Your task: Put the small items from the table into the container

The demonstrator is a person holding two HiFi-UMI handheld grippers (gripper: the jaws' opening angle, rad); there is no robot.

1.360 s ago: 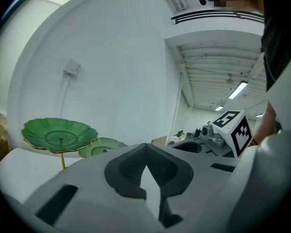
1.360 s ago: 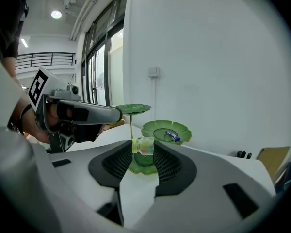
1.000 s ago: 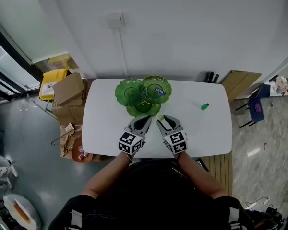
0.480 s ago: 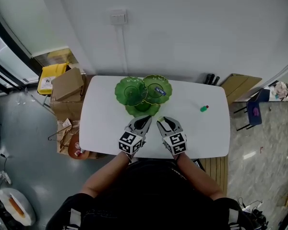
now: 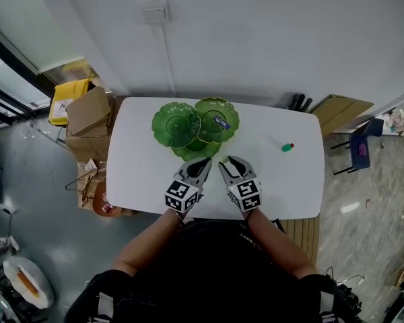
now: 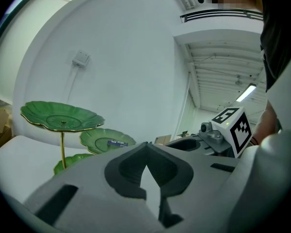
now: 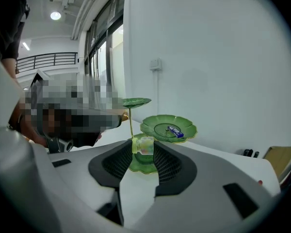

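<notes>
My right tool (image 7: 144, 150) grips a small clear bottle (image 7: 143, 143) near the green tiered dish (image 5: 177, 124). My left tool (image 6: 145, 143) is pinched together, empty. A green bottle (image 5: 287, 147) lies on the bench (image 5: 269, 180).

Looking down on a black top (image 5: 215, 268), plain and dark across the chest, with pale bands on each sleeve (image 5: 105, 307) at the lower corners, and the forearms come out bare of cloth. The left tool (image 5: 203, 164) and right tool (image 5: 226, 162) are a matched pair: pale grey moulded shells tapering forward, each carrying a white cube (image 5: 180, 197) printed with black square markers. Up close, the shells show dark rectangular slots (image 6: 56, 200) on either side. The inner pads (image 7: 167, 164) are dark grey, finely ribbed on the right tool. A silvery bracket (image 6: 213, 137) sits under that tool's cube.
</notes>
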